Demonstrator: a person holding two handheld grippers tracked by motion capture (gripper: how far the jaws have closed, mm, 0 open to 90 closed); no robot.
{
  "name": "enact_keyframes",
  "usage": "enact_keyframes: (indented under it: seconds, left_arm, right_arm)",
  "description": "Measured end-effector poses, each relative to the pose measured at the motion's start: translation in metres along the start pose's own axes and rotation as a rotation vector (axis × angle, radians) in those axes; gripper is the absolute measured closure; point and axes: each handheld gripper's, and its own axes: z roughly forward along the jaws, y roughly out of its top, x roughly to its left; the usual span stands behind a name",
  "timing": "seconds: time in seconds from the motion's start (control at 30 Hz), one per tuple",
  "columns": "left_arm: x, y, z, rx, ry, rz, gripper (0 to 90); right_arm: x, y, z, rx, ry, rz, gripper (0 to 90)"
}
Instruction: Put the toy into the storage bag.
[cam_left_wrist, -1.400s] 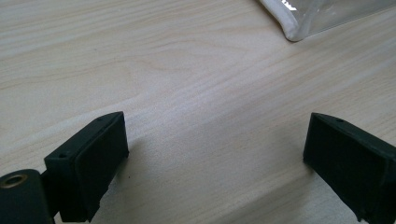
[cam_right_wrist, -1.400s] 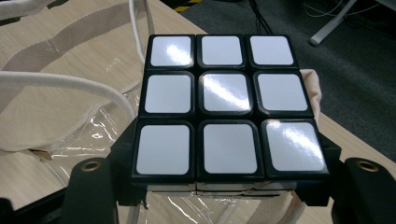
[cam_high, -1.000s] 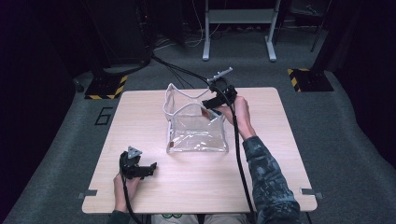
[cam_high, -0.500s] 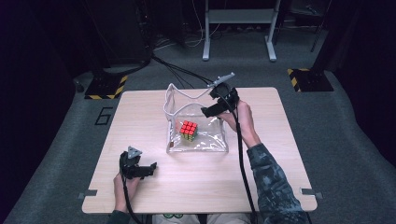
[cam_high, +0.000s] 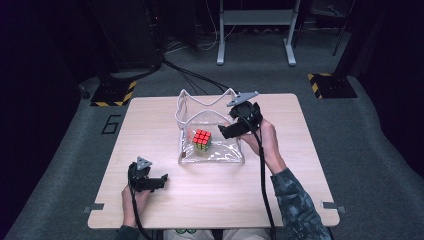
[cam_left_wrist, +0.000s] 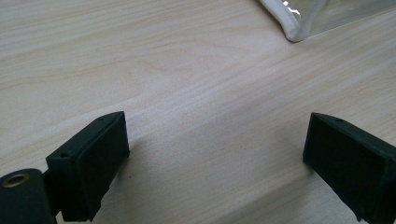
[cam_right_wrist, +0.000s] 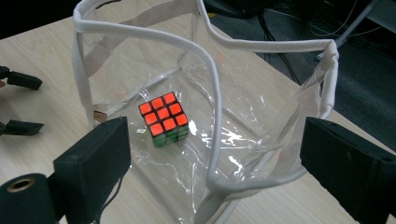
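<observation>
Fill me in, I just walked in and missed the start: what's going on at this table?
A person works two handheld grippers at a light wooden table. A red-topped puzzle cube sits inside a clear plastic bag with white trim. The right gripper is above the bag's right edge; its fingers have just been opening and hold nothing. The left gripper rests open on the table near the person, apart from the bag.

cube (cam_high: 202, 139): inside bag (cam_high: 212, 102), on its floor, toward left wall | bag: mid-table (cam_high: 300, 170), standing open | right gripper (cam_high: 224, 132): above bag's right rim, nothing between jaws, just been opening | left gripper (cam_high: 161, 180): near front-left table edge, well apart from bag, before its left corner
</observation>
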Motion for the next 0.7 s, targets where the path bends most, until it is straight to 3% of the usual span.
enact_keyframes:
  seconds: [0.3, 0.7]
  left_arm:
    - [0.000, 0.000, 0.000, 0.003, 0.000, 0.001, 6.5]
    - [0.000, 0.000, 0.000, 0.003, 0.000, 0.001, 6.5]
  right_arm:
    - [0.011, -0.023, -0.012, -0.005, -0.023, -0.038, 7.9]
    - [0.020, -0.056, -0.013, -0.004, -0.021, -0.029, 8.0]
